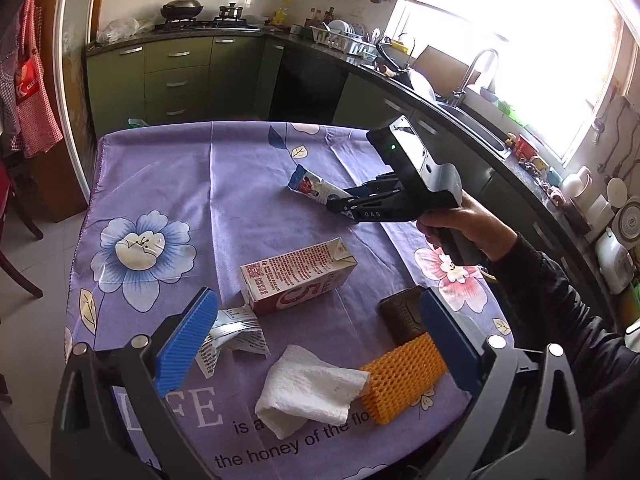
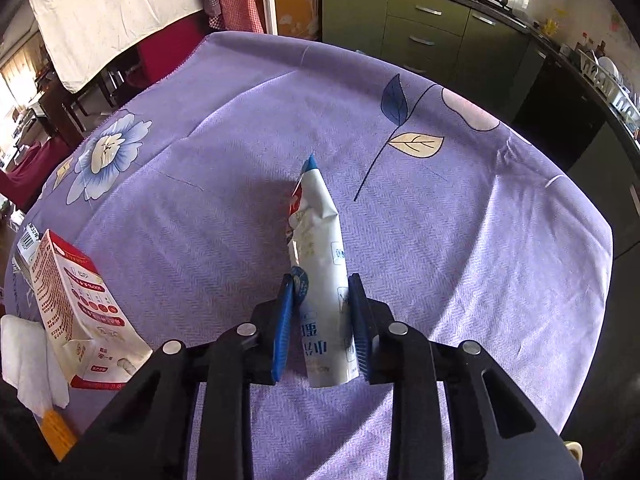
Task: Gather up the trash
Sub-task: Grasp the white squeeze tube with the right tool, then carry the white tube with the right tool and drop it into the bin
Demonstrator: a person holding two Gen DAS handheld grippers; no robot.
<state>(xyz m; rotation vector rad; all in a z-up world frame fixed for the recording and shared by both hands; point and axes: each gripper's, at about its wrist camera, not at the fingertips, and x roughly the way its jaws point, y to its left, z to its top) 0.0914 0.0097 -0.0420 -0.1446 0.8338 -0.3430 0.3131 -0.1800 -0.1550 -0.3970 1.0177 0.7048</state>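
Trash lies on a purple flowered tablecloth (image 1: 248, 184). My right gripper (image 2: 320, 284) is shut on a white and blue pouch wrapper (image 2: 320, 240), which sticks out forward between the blue pads; it also shows in the left wrist view (image 1: 316, 188) with the right gripper (image 1: 340, 204) on its end. My left gripper (image 1: 316, 312) is open above the near table edge. Between its fingers lie a red and white milk carton (image 1: 296, 280), a crumpled white paper napkin (image 1: 308, 392), an orange foam net sleeve (image 1: 404, 376), a torn silver wrapper (image 1: 232, 336) and a brown wallet-like object (image 1: 400, 316).
The carton (image 2: 76, 312), napkin (image 2: 24, 356) and orange net (image 2: 56, 432) show at the left of the right wrist view. Green kitchen cabinets (image 1: 180, 76) and a counter with a sink (image 1: 472, 108) stand beyond the table. A dark wooden chair (image 1: 16, 240) stands to the left.
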